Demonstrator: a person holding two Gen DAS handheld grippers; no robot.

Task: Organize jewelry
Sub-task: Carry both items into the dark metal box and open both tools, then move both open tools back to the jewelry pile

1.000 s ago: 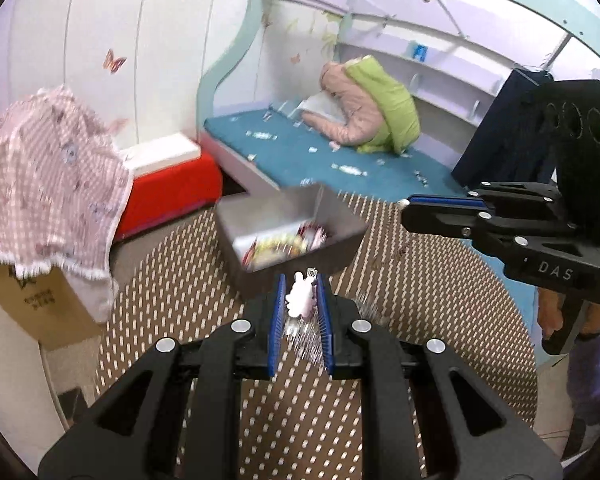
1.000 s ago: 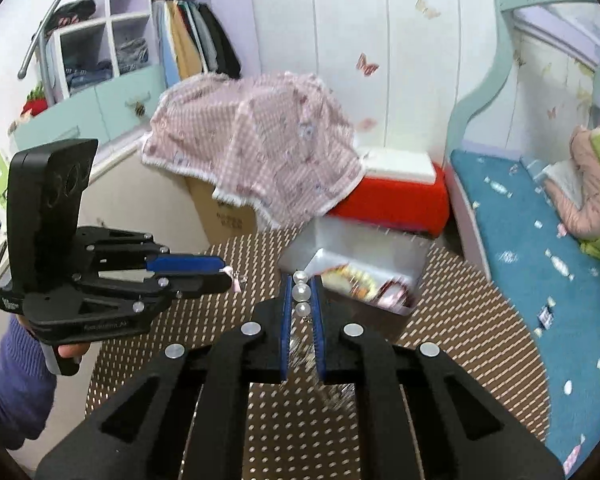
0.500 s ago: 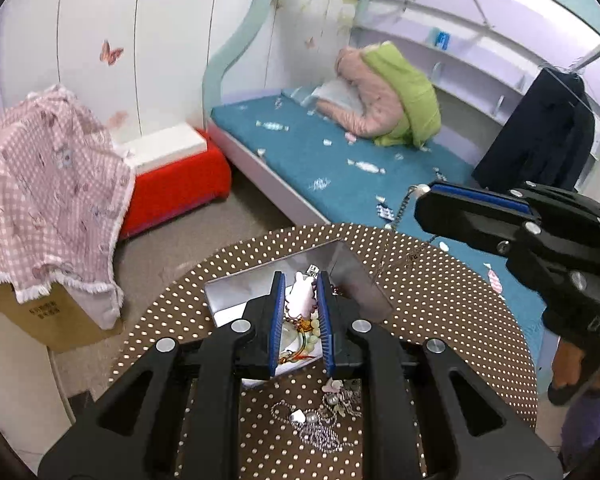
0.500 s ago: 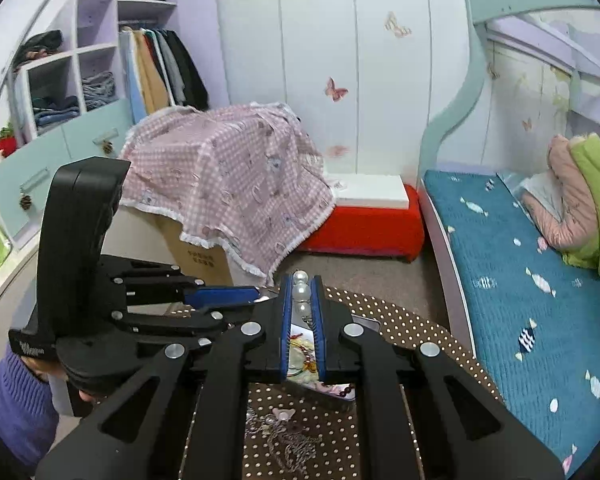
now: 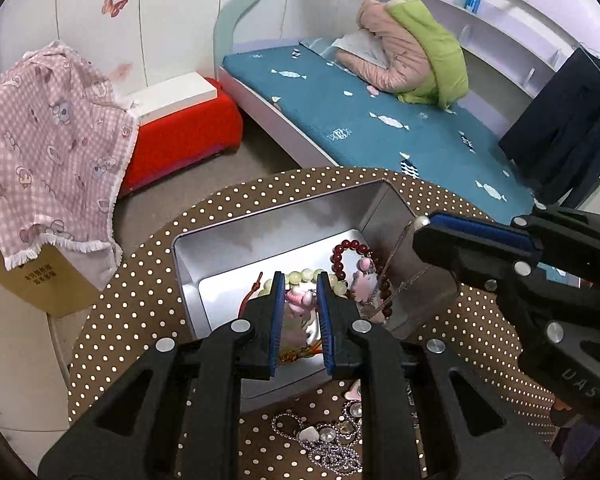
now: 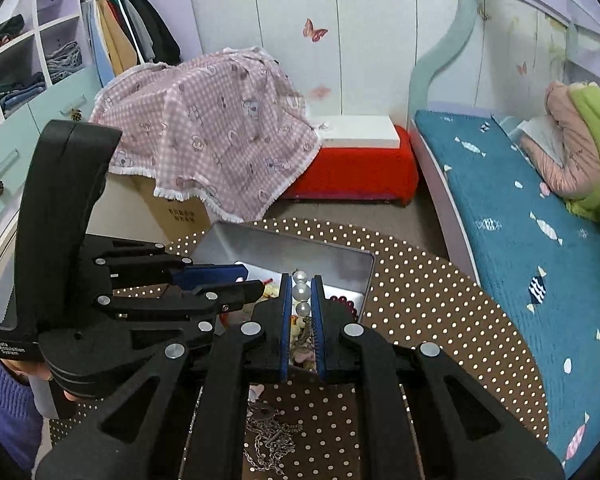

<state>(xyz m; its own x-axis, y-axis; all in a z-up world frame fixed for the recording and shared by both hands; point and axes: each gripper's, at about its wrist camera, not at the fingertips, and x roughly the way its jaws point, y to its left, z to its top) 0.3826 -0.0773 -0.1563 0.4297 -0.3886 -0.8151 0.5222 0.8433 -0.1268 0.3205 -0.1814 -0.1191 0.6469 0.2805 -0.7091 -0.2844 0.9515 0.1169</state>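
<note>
A silver metal tin [image 5: 228,228] stands on the round polka-dot table [image 5: 132,304]; it holds a dark red bead bracelet [image 5: 342,252], pale green beads and pink charms. My left gripper [image 5: 299,286] is over the tin, shut on a pink and white charm piece [image 5: 298,300]. My right gripper [image 6: 300,290] is over the tin's [image 6: 332,258] near side, shut on a white pearl strand [image 6: 301,292]. It shows at the right of the left wrist view [image 5: 424,226], a thin chain hanging from it into the tin.
A heap of silver chains and pendants [image 5: 324,440] lies on the table in front of the tin, also in the right wrist view [image 6: 272,436]. Beyond the table are a red bench [image 5: 180,136], a cloth-covered carton [image 5: 40,152] and a blue bed [image 5: 380,120].
Both grippers have risen and tilted down, moving from beside the tin to over its open top, each still holding its piece.
</note>
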